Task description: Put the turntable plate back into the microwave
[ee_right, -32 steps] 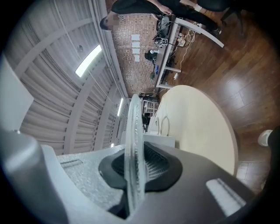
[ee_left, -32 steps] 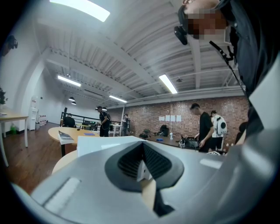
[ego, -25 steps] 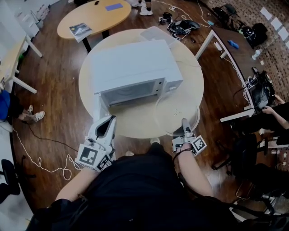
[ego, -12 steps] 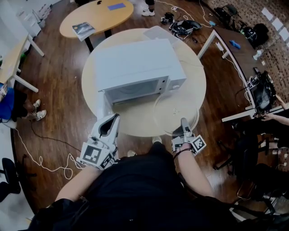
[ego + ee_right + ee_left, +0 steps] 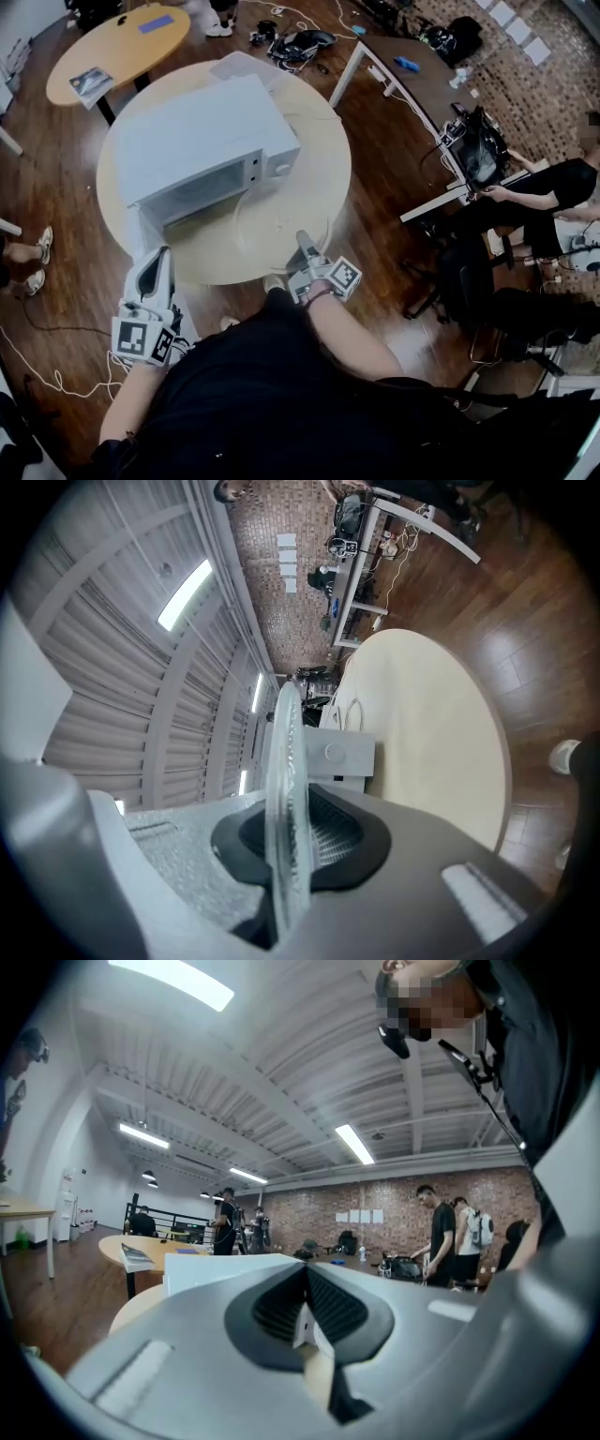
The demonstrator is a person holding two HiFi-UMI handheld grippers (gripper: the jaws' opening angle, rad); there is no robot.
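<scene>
The white microwave (image 5: 202,141) stands on the round beige table (image 5: 314,159) with its door (image 5: 147,223) swung open at the front left. My right gripper (image 5: 304,246) is shut on the near rim of the clear glass turntable plate (image 5: 277,217), which hangs low over the table in front of the oven. In the right gripper view the plate (image 5: 284,799) stands edge-on between the pads, with the microwave (image 5: 345,757) beyond it. My left gripper (image 5: 157,258) is shut and holds nothing, just below the open door; the microwave (image 5: 220,1269) shows ahead of it.
An oval wooden table (image 5: 117,42) with a book (image 5: 92,82) stands behind the round one. A white-legged desk (image 5: 417,80) with gear is at the right, where a seated person (image 5: 548,192) works. Cables lie on the wooden floor.
The head view has swung, so the table and microwave now sit further left. My right gripper has shifted a little sideways with the plate still in it. The left gripper stays by the door.
</scene>
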